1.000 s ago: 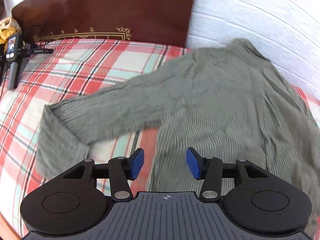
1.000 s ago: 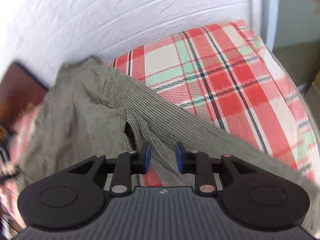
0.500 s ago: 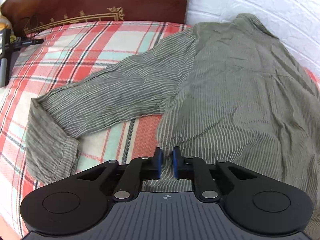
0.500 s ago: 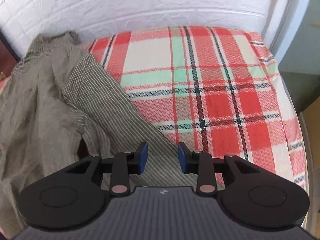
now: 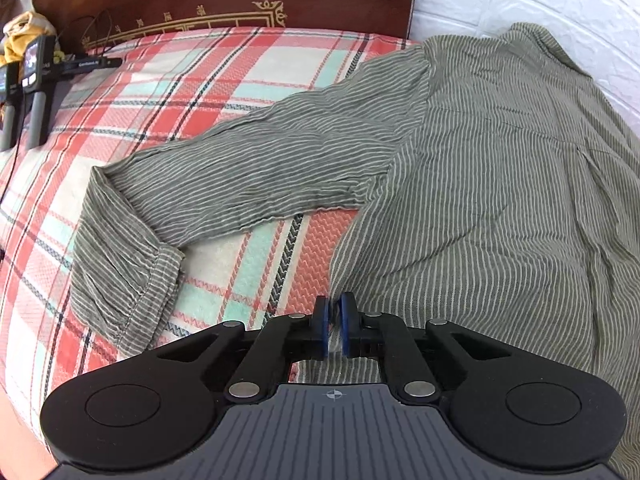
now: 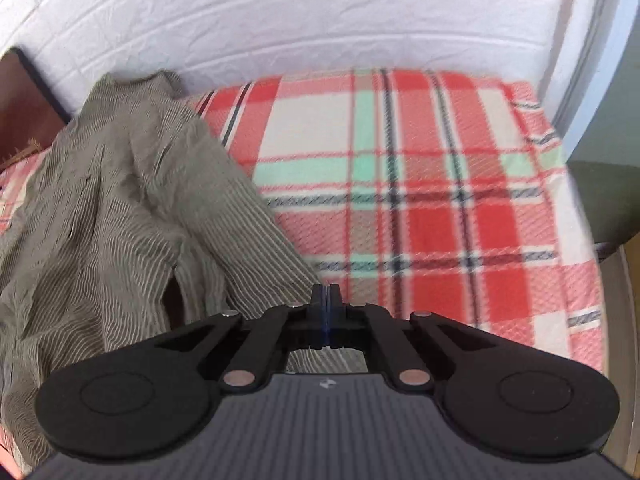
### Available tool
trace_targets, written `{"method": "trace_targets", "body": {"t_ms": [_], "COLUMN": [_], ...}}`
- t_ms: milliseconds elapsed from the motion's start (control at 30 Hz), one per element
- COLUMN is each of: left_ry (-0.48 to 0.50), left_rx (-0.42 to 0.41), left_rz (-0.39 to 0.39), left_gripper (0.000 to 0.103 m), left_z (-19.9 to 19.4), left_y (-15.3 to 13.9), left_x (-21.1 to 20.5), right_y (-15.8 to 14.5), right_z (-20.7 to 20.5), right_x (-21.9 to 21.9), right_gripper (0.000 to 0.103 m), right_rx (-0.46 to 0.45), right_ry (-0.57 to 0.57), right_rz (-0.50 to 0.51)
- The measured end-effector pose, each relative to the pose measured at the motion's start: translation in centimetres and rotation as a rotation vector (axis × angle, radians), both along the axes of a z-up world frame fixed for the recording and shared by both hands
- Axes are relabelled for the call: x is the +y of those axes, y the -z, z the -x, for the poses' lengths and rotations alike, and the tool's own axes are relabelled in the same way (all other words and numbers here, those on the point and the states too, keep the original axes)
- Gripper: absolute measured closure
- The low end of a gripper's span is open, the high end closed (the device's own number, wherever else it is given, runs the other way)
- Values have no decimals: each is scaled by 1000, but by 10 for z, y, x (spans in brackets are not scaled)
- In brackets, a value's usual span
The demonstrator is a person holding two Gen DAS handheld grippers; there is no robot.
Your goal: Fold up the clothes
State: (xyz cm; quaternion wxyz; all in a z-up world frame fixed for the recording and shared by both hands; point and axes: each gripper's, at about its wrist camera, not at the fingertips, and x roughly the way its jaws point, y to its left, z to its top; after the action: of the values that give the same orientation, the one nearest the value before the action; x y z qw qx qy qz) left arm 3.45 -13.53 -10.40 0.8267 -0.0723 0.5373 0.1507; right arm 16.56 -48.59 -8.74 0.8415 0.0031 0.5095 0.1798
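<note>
No words or numbers can be read. At far left, a black bar (image 5: 90,65) on the bed carries small white lettering too blurred to make out, and small screens (image 5: 31,65) beside it show only unclear marks.

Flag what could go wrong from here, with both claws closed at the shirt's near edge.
1. The left claw pinches only a thin bit of the striped shirt; it may slip when lifted.
2. Whether the right claw caught cloth is unclear; it could lift nothing.
3. The long sleeve lies spread aside and may drag, spoiling the fold.
</note>
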Motion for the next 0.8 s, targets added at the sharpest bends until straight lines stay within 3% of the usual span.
{"method": "trace_targets", "body": {"t_ms": [200,333,400,433,467,500,600,700,733,767,800], "left_ry": [-11,-11,-20,-26,-31,-35,-39,-37,-33,-28,-24], "left_rx": [3,-1,-4,-5,-9,-13,-12,-4,-1,2,6], "left_rz": [-11,-21,-23,-24,-30,-41,-31,1,14,27,35], "left_gripper": [102,101,87,78,62,54,52,54,64,87,93], "left_z": [1,2,2,2,3,3,3,3,3,3,3], "left_y": [1,0,-1,-1,-1,-2,0,3,4,5,6], "left_x": [-1,-2,0,1,1,1,4,6,6,5,5], "right_y": [-3,3,6,7,7,7,10,17,19,21,21], "right_z": [-8,-8,-11,-11,-11,-11,-13,-15,-15,-16,-16], "right_x": [-2,9,14,16,18,20,27,33,35,37,37], "right_gripper": [103,99,76,69,59,56,48,50,57,75,95], "right_rx": [-15,-2,6,2,-3,-9,-6,20,39,55,62], "right_ry": [-25,-99,-107,-111,-115,-119,-141,-162,-170,-180,-180], "right_rz": [-1,9,21,22,23,23,31,47,37,34,33]}}
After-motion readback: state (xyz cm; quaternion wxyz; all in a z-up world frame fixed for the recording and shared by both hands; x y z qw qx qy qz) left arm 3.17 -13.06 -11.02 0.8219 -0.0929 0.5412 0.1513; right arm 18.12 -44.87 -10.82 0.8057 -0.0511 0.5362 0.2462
